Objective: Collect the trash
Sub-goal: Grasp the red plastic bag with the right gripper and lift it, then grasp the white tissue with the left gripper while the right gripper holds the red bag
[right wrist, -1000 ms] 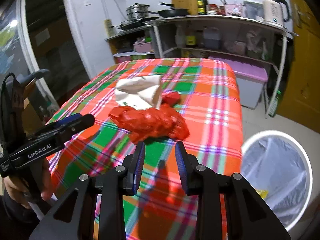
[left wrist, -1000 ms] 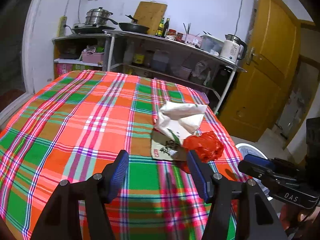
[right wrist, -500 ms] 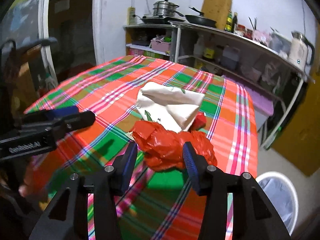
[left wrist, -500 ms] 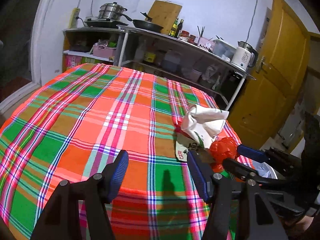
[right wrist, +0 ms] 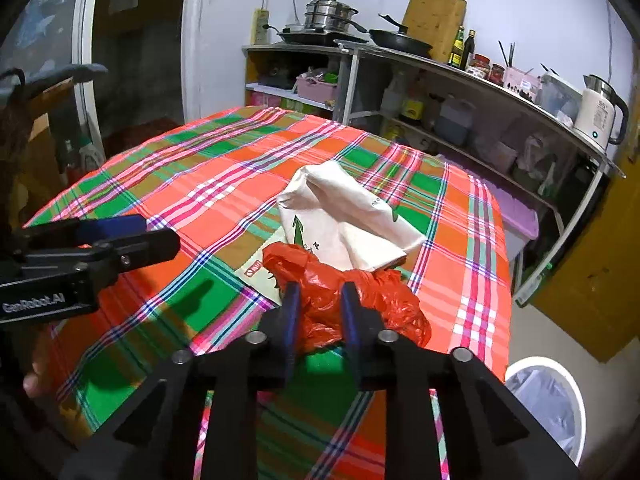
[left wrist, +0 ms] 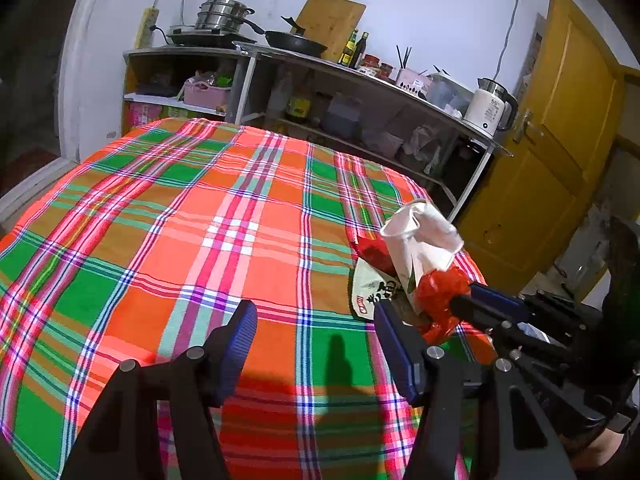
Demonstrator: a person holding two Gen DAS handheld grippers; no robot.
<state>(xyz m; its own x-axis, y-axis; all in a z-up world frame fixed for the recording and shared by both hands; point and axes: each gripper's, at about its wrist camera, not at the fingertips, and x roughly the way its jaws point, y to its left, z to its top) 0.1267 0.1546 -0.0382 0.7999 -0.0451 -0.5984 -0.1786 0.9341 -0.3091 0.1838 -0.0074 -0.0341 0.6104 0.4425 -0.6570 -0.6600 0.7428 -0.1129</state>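
A crumpled red plastic bag [right wrist: 356, 304] lies near the right edge of the plaid-covered table [right wrist: 224, 176], in front of a crumpled white paper bag [right wrist: 344, 216] with green print. My right gripper [right wrist: 318, 294] is shut on the red bag. In the left wrist view the red bag [left wrist: 440, 292] and white paper bag [left wrist: 420, 240] sit right of centre, with the right gripper's fingers [left wrist: 492, 306] pinching the red bag. My left gripper [left wrist: 316, 324] is open and empty, above the table's front part, left of the trash.
A white bin with a clear liner [right wrist: 548, 400] stands on the floor right of the table. Metal shelves [right wrist: 460, 92] with pots, bottles and a kettle [right wrist: 600, 112] line the back wall. A yellow door [left wrist: 560, 152] is at right.
My right gripper moved forward onto the red bag and closed its fingers on it. My left gripper stayed open and shifted slightly left, away from the trash.
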